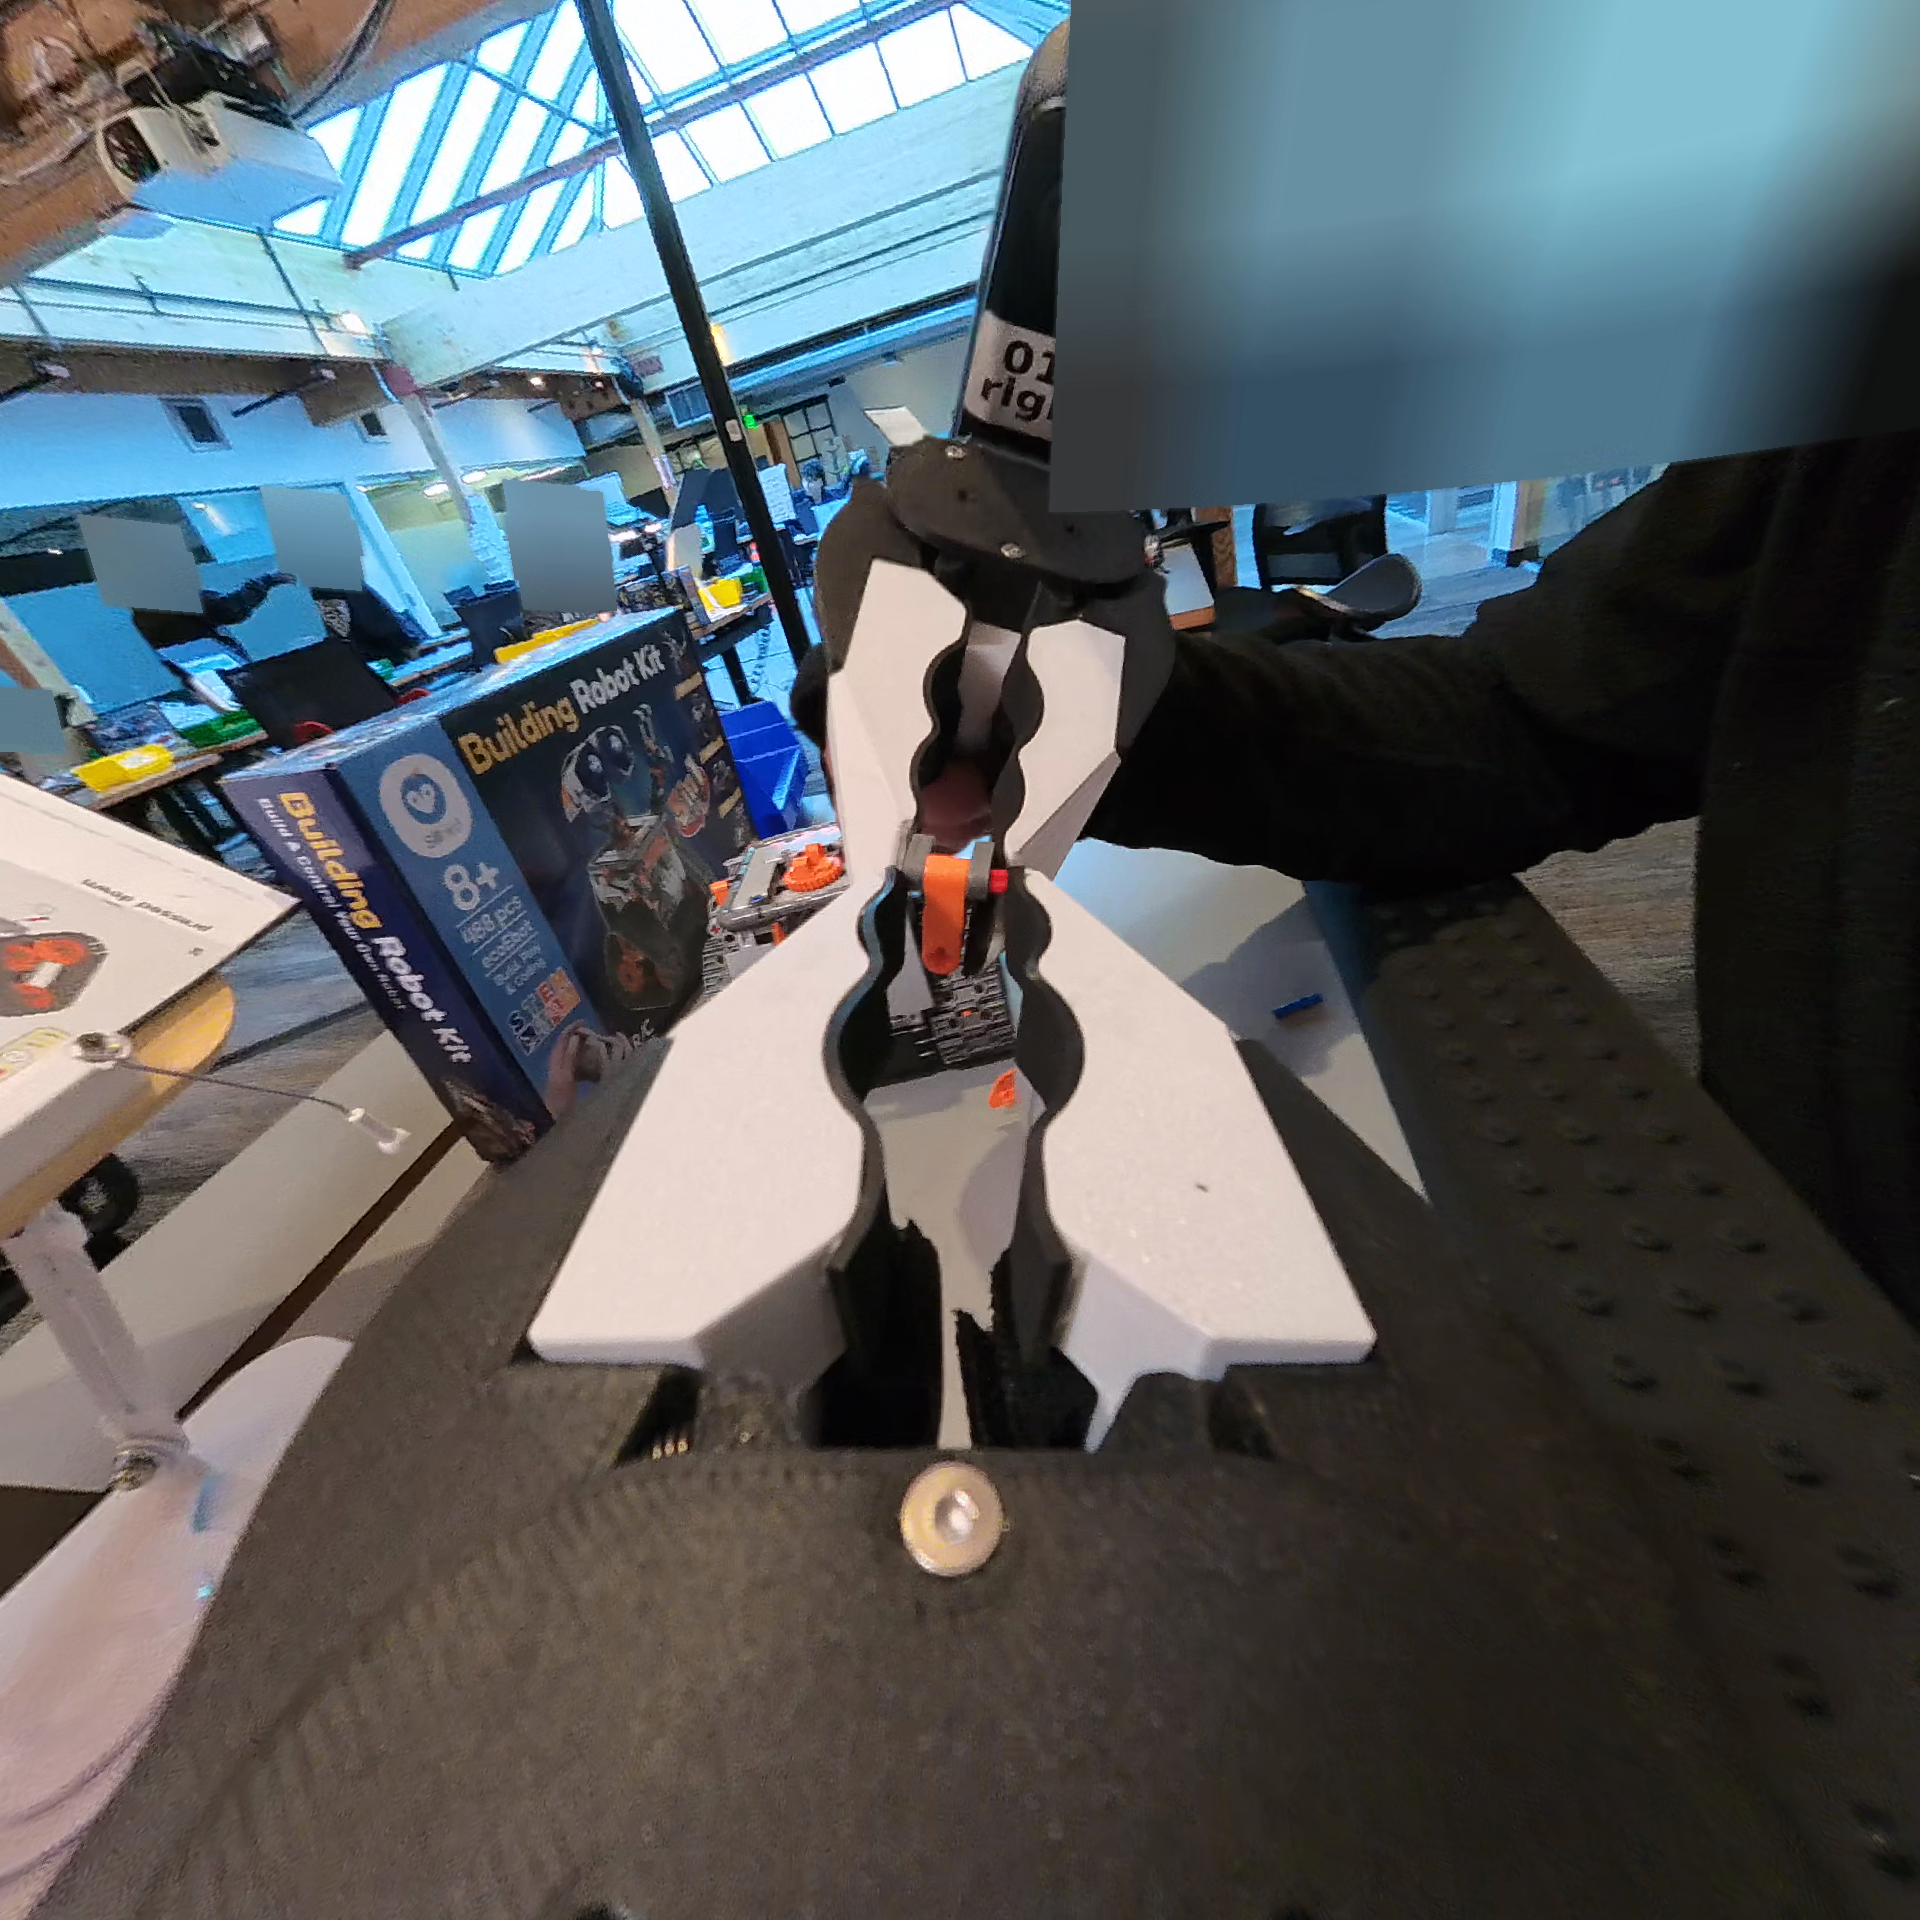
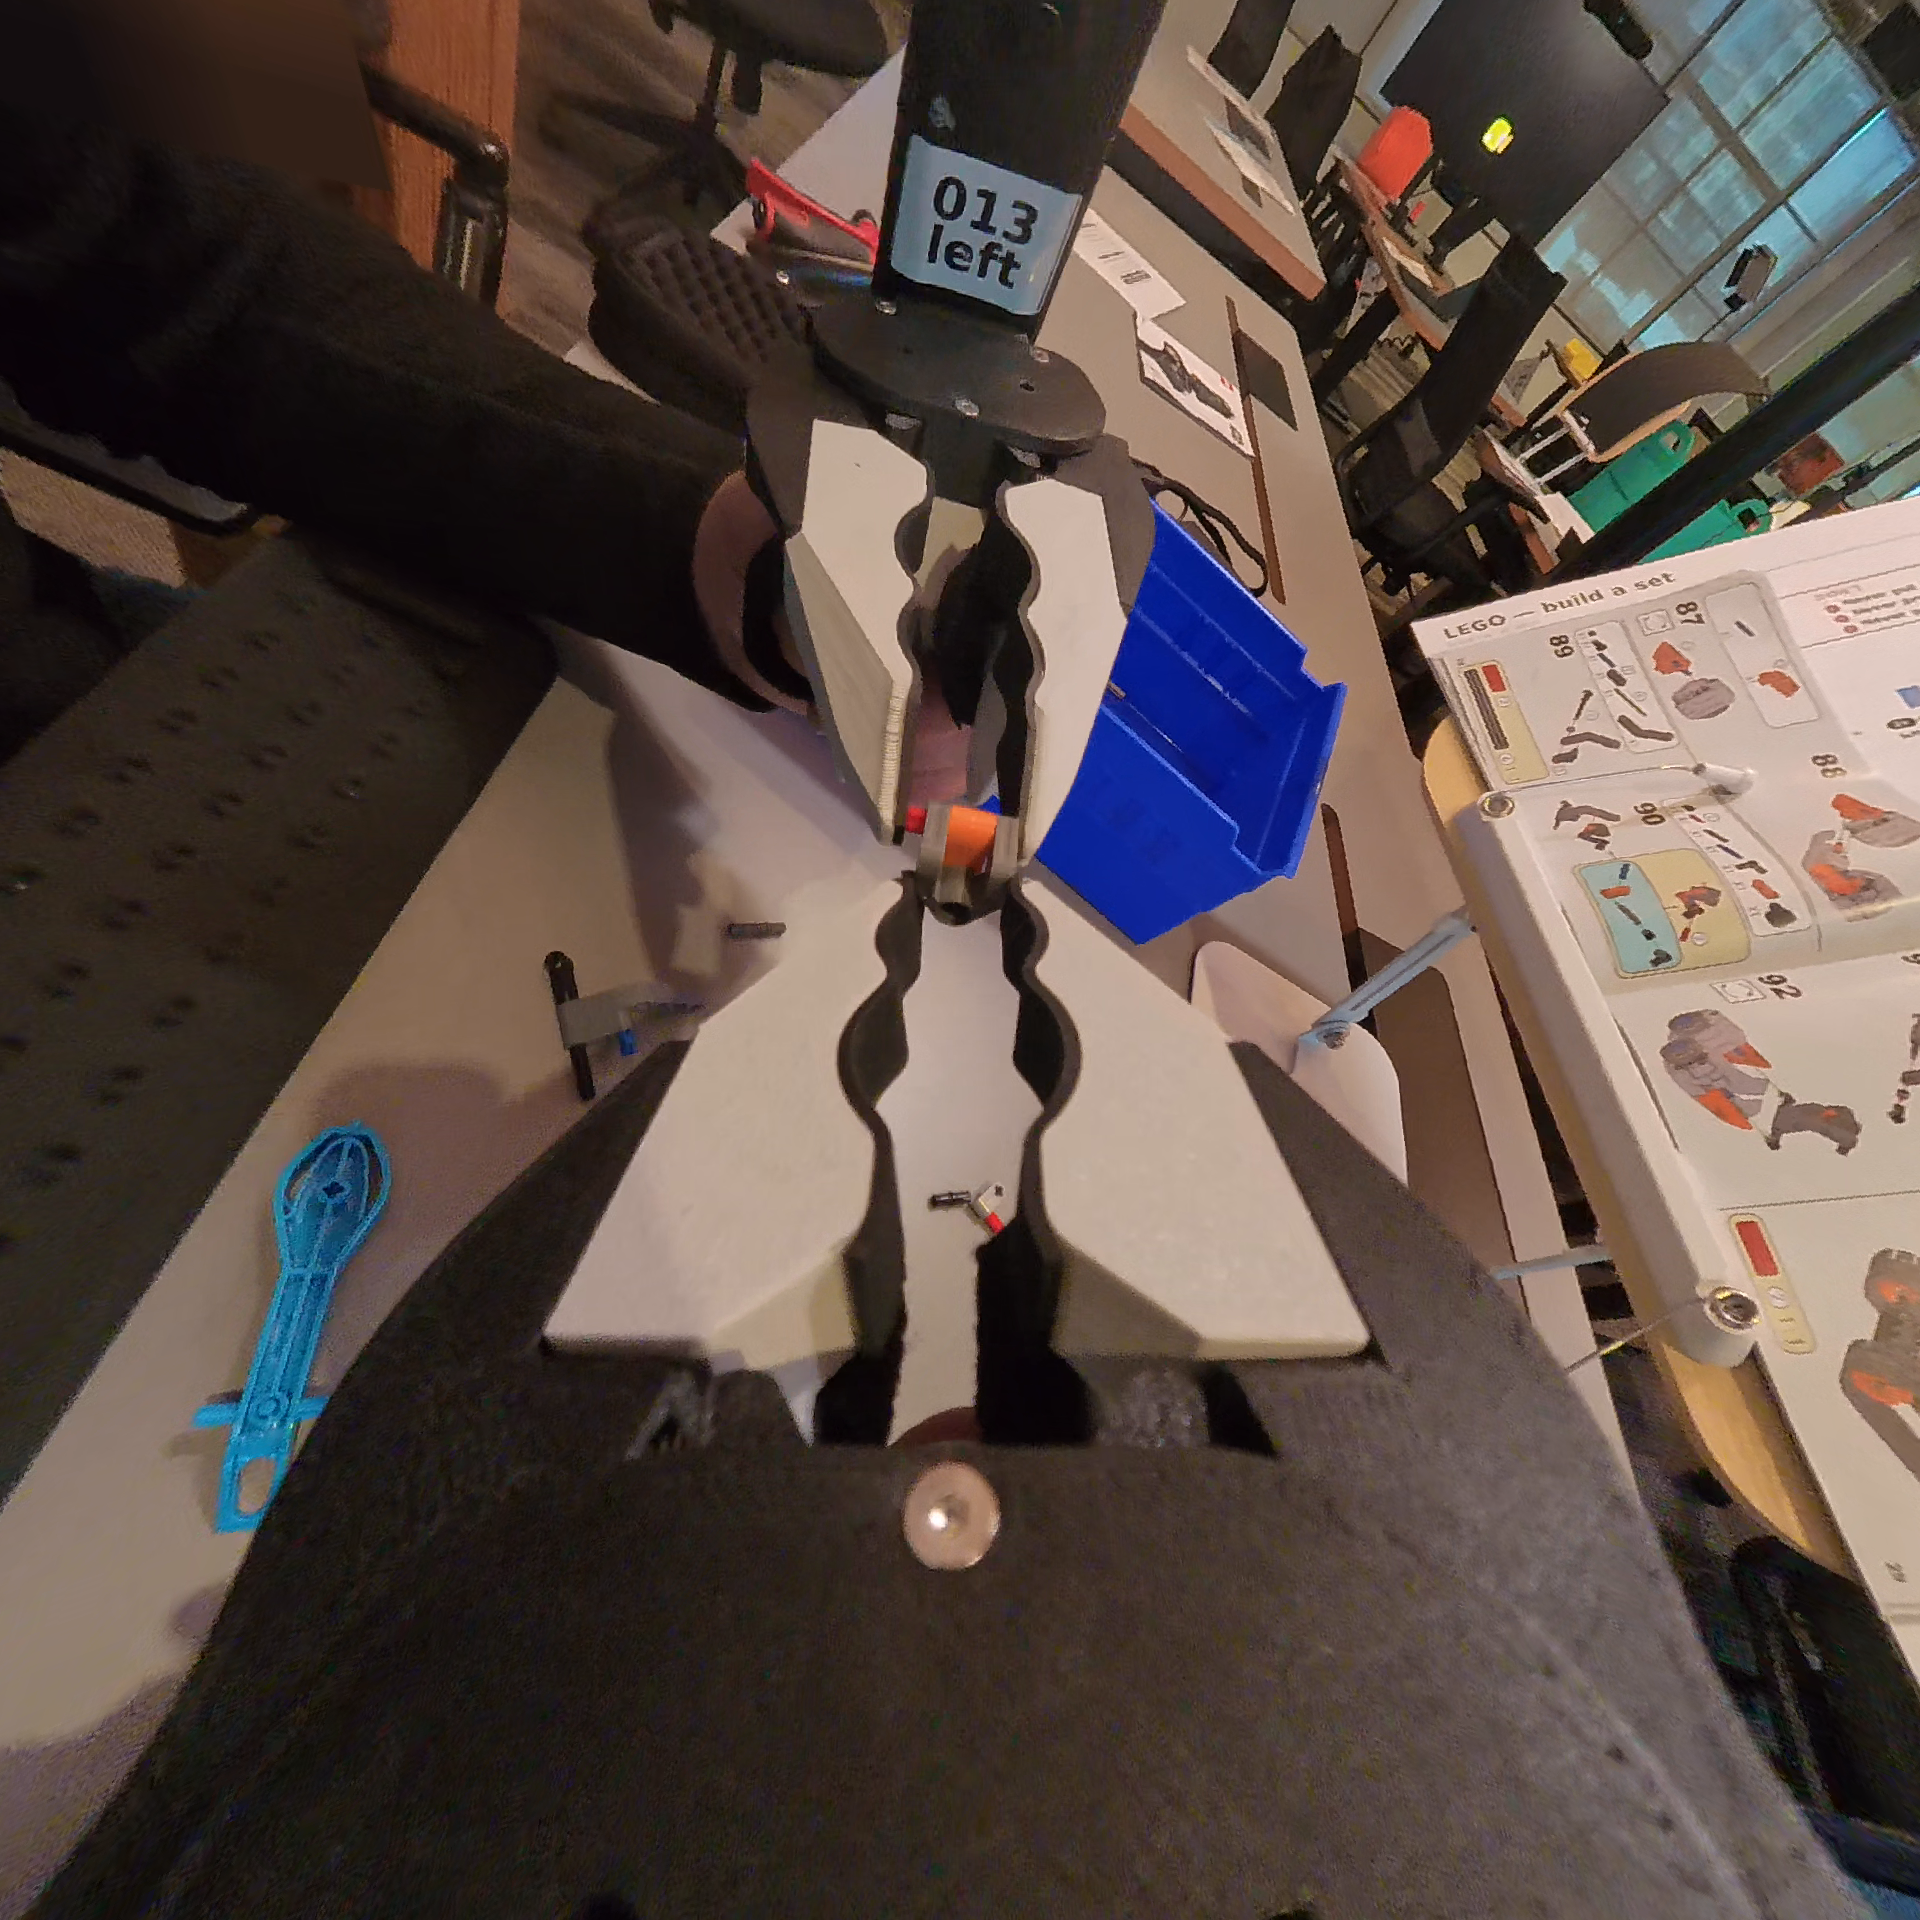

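Note:
A small grey and orange brick assembly (image 1: 943,914) with a red pin is held in the air between both grippers. My left gripper (image 1: 951,894) is shut on it from below in the left wrist view. My right gripper (image 1: 961,831) comes down from above and meets it tip to tip. In the right wrist view my right gripper (image 2: 958,902) is closed on the lower grey part of the assembly (image 2: 971,831), and my left gripper (image 2: 954,831) clamps its orange middle from the far side. A black-sleeved arm (image 2: 468,436) holds the left gripper.
A robot kit box (image 1: 499,883) and a partly built model (image 1: 779,883) stand on the white table (image 2: 468,987). A blue bin (image 2: 1174,727), a blue separator tool (image 2: 301,1299), loose small parts (image 2: 603,1013) and a pin (image 2: 971,1205) lie there. An instruction sheet (image 2: 1714,883) stands at the right.

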The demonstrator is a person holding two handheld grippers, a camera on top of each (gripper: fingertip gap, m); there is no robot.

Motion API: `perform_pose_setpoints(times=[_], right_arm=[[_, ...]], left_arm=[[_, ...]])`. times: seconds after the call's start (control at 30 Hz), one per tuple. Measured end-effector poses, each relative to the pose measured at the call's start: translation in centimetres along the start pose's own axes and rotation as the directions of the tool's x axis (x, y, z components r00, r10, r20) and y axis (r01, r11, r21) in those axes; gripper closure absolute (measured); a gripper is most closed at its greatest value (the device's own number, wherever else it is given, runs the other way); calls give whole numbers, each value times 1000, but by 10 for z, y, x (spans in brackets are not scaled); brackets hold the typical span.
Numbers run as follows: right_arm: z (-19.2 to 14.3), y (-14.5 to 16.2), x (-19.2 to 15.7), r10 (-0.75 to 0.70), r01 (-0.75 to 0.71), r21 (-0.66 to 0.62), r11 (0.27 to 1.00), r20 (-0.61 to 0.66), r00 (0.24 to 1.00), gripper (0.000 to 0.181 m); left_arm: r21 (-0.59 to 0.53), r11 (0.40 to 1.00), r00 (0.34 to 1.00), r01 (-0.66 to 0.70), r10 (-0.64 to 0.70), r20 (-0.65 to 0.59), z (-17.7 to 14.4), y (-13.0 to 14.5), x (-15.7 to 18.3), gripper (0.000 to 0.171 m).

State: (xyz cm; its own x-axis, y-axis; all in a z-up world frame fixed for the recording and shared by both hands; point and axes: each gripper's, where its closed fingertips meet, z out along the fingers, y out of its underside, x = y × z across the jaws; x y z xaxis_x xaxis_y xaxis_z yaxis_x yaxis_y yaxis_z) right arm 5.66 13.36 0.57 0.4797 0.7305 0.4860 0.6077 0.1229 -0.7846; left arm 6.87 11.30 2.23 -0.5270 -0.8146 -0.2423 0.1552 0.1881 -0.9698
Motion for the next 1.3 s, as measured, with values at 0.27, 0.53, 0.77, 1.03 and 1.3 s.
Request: perform_pose_setpoints(times=[0.27,0.53,0.77,1.03,1.3], right_arm=[[-6,-2,-6,-71,71,-43,997,3,998,170],[-8,-5,-10,-64,64,-24,998,21,998,171],[-5,-8,-9,-42,43,-16,999,20,999,170],[-5,-5,5,56,-56,-6,998,-15,998,165],[-6,-3,7,-34,27,-99,995,-78,996,167]], left_arm=[[8,997,996,79,-78,-49,3,-4,7,156],[31,992,989,123,-119,-89,5,-9,10,156],[45,992,988,115,-110,-105,1,-8,10,155],[-74,991,990,-109,115,87,4,-2,-4,155],[-143,968,967,-204,222,126,2,-2,-5,154]])
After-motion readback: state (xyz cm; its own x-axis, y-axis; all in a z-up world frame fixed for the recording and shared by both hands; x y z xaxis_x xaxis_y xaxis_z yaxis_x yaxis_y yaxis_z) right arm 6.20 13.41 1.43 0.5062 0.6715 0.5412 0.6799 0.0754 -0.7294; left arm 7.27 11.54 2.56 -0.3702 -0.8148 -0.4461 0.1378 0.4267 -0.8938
